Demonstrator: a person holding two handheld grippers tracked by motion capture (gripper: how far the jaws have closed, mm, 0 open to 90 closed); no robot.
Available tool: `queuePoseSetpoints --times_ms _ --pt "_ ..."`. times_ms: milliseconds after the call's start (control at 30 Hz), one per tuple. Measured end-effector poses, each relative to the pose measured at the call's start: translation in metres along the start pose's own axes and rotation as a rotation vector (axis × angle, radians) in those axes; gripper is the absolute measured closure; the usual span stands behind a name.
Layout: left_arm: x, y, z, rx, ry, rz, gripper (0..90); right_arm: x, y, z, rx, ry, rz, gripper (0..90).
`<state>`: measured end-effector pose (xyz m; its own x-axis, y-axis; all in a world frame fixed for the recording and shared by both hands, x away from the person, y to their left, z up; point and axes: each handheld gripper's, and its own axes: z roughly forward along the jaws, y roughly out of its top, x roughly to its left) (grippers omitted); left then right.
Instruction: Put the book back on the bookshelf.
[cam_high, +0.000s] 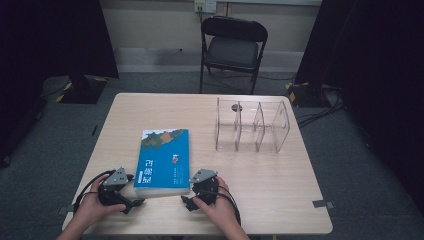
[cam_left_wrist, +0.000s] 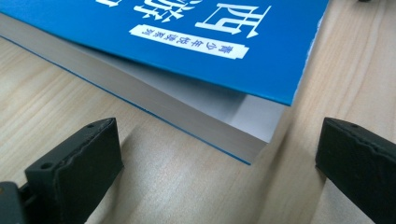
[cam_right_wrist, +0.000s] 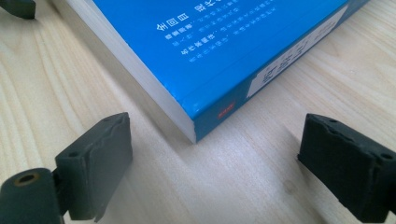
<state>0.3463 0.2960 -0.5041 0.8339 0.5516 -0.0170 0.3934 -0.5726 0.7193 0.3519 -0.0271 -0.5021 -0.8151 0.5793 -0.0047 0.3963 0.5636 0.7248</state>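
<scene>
A thick blue paperback book lies flat on the pale wooden bench – its near corners just ahead of the left gripper and right gripper, fingers of both spread wide, grasping nothing.

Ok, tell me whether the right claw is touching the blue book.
Apart. In the right gripper view the right claw stands open, and bare table shows between both jaws and the near corner of the blue book.

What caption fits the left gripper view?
Open left gripper facing the near corner of a blue book lying flat on the wooden table.
</scene>
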Motion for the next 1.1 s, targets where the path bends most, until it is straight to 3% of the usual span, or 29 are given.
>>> queuePoseSetpoints --times_ms 167,367,867,933,1067,1100 --pt "0.000 0.004 0.001 0.020 0.004 -0.006 1.8 0.000 0.000 0.000 0.000 0.000 0.000 8.9" --pt "0.005 0.005 -0.006 0.026 0.027 -0.022 17.5 0.000 0.000 0.000 0.001 0.000 0.000 8.9" --pt "0.002 0.014 -0.005 0.076 0.025 -0.028 26.0 0.000 0.000 0.000 0.001 -0.001 0.000 8.8" --pt "0.000 0.018 -0.005 0.101 0.013 -0.009 28.8 0.000 0.000 0.000 0.001 -0.001 0.000 8.8" --pt "-0.001 0.021 -0.005 0.118 0.020 -0.028 30.7 0.000 0.000 0.000 0.000 -0.001 0.000 8.8" --pt "-0.002 0.023 -0.005 0.136 0.025 -0.015 31.2 0.000 0.000 0.000 0.001 -0.005 0.001 8.9"
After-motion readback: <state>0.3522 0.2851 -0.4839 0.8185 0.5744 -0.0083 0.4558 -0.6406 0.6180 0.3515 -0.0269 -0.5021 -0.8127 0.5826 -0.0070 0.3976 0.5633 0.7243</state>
